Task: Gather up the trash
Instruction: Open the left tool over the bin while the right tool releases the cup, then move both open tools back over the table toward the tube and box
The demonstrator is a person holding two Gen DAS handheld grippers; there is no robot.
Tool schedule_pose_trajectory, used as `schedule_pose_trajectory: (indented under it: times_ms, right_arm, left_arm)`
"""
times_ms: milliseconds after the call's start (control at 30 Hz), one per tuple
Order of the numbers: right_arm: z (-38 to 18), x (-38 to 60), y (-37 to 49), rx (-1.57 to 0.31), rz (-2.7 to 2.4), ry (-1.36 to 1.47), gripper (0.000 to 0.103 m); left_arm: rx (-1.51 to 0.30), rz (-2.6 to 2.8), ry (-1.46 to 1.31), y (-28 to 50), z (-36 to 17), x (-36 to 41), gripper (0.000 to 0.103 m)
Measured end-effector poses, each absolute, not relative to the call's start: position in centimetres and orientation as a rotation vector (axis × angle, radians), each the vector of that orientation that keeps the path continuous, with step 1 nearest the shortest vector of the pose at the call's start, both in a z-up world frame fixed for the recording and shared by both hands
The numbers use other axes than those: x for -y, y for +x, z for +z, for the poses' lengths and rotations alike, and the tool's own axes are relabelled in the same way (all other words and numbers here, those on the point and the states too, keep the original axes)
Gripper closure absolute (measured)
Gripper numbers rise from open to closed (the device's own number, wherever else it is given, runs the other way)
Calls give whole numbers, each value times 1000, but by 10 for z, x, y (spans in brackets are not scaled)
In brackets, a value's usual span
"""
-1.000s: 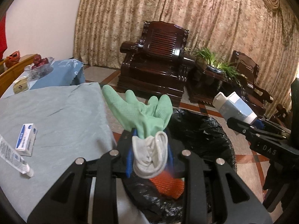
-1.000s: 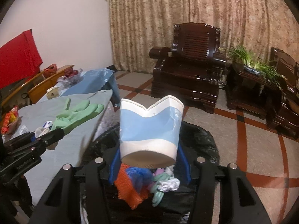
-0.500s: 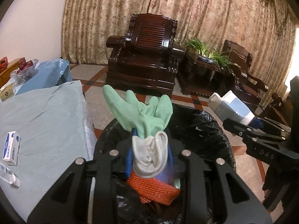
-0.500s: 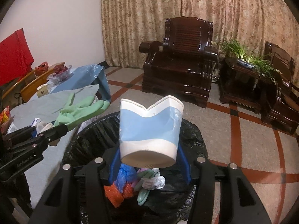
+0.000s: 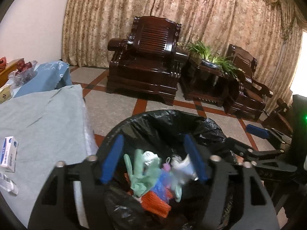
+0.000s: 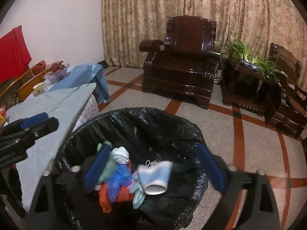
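Note:
Both grippers hover over a bin lined with a black bag (image 5: 168,122) (image 6: 145,122). My left gripper (image 5: 153,157) has its jaws opening, with nothing between the blue pads. The green glove (image 5: 142,174) (image 6: 107,166) now lies in the bin on an orange net (image 5: 155,203) and blue mesh (image 6: 119,178). My right gripper (image 6: 153,168) is opening wide as well, and the blue and white paper cup (image 6: 155,178) (image 5: 182,168) lies on its side among the trash below it. Each gripper shows at the edge of the other's view.
A table under a grey cloth (image 5: 38,118) stands left of the bin, with a small blue and white box (image 5: 8,153) and a tube (image 5: 7,182) on it. Dark wooden armchairs (image 5: 145,71) and a potted plant (image 5: 213,57) stand beyond on the tiled floor.
Both grippers opened. The glove dropped out of the left one and the cup out of the right one, into the bin.

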State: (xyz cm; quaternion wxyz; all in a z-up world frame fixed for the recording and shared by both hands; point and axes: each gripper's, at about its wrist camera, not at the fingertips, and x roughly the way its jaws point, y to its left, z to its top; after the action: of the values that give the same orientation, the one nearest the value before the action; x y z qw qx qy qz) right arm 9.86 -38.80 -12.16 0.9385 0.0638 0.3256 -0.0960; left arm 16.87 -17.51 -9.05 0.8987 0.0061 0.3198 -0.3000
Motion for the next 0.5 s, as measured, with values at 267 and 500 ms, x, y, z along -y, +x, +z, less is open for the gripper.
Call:
schedule_pose_trajectory:
  times_ms: [267, 500]
  right_arm:
    - [-111, 374, 93, -638, -158, 160, 6]
    - [-97, 340, 94, -595, -91, 176, 6]
  left_arm:
    - [-628, -503, -2, 155, -79, 124, 11]
    - [-618, -371, -22, 137, -74, 65, 11]
